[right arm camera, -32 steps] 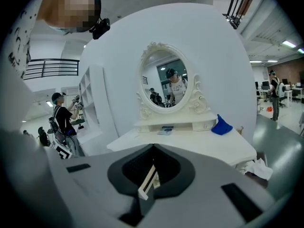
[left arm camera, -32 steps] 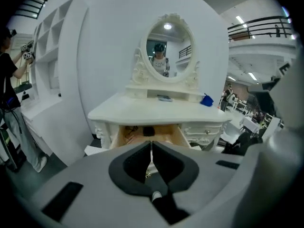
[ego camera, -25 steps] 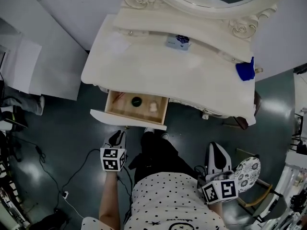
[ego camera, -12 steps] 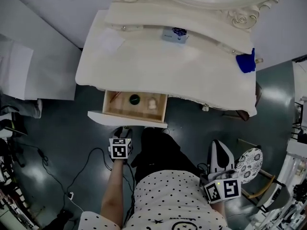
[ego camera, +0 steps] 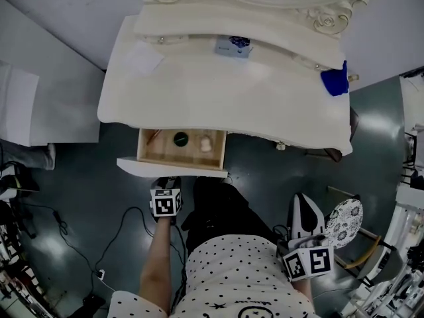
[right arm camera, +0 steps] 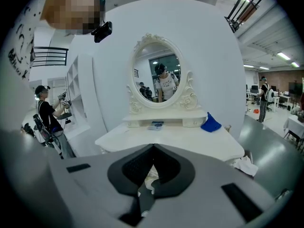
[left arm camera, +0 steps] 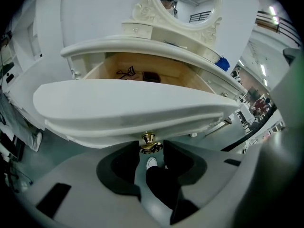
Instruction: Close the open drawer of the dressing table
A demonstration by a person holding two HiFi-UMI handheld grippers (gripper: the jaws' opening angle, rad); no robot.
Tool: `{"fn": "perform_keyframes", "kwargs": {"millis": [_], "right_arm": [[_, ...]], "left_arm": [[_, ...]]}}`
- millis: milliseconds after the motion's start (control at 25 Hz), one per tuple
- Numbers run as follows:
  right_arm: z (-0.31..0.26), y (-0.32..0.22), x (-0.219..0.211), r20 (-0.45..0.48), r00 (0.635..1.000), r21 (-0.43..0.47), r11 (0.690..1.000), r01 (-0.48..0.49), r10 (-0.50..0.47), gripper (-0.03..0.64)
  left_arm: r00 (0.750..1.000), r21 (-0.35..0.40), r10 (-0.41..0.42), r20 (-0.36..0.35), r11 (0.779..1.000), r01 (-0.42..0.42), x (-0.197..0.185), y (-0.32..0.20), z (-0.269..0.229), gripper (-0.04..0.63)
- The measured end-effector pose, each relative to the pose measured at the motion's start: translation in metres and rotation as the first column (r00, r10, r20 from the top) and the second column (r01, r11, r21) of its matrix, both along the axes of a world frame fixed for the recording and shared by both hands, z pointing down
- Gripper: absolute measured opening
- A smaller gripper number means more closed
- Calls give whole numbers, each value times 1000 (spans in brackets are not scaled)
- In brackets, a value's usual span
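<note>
The white dressing table (ego camera: 225, 91) has one wooden drawer (ego camera: 149, 158) pulled out at its front left, with a curved white front panel (ego camera: 173, 167) (left arm camera: 133, 108). Inside lie a dark round item (ego camera: 181, 138) and a small pale item (ego camera: 206, 144). My left gripper (ego camera: 165, 184) (left arm camera: 151, 148) sits just under the front panel, open, with the brass knob (left arm camera: 150, 142) between its tips and untouched by the pads. My right gripper (ego camera: 303, 220) (right arm camera: 152, 150) hangs at the lower right, away from the table, shut and holding nothing.
A blue cloth (ego camera: 333, 83) and a small box (ego camera: 232, 46) lie on the tabletop below the oval mirror (right arm camera: 158, 77). The person's dark legs (ego camera: 222, 211) stand before the drawer. A patterned stool (ego camera: 344, 222) is at the right, with cables (ego camera: 59, 224) on the floor at the left.
My left gripper has moved in toward the drawer front and now sits right under it. The right gripper has stayed about where it was. The drawer stands equally far out.
</note>
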State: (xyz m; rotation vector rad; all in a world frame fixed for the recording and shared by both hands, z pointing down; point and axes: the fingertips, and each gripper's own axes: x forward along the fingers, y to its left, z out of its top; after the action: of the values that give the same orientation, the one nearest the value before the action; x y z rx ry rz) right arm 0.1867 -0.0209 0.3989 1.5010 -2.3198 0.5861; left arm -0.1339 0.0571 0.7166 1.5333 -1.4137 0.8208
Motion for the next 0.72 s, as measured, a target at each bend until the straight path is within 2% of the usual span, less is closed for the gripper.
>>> {"fn": "perform_keyframes", "kwargs": {"millis": [120, 720], "right_arm": [[-1, 0, 1, -1, 1000, 1, 1000, -6, 6, 8], [-3, -3, -9, -18, 1000, 9, 1000, -22, 22, 8]], "left_arm": [[1000, 3, -9, -2, 1000, 9, 0, 0, -1, 155], [1000, 6, 14, -5, 1000, -14, -2, -8, 0, 152]]}}
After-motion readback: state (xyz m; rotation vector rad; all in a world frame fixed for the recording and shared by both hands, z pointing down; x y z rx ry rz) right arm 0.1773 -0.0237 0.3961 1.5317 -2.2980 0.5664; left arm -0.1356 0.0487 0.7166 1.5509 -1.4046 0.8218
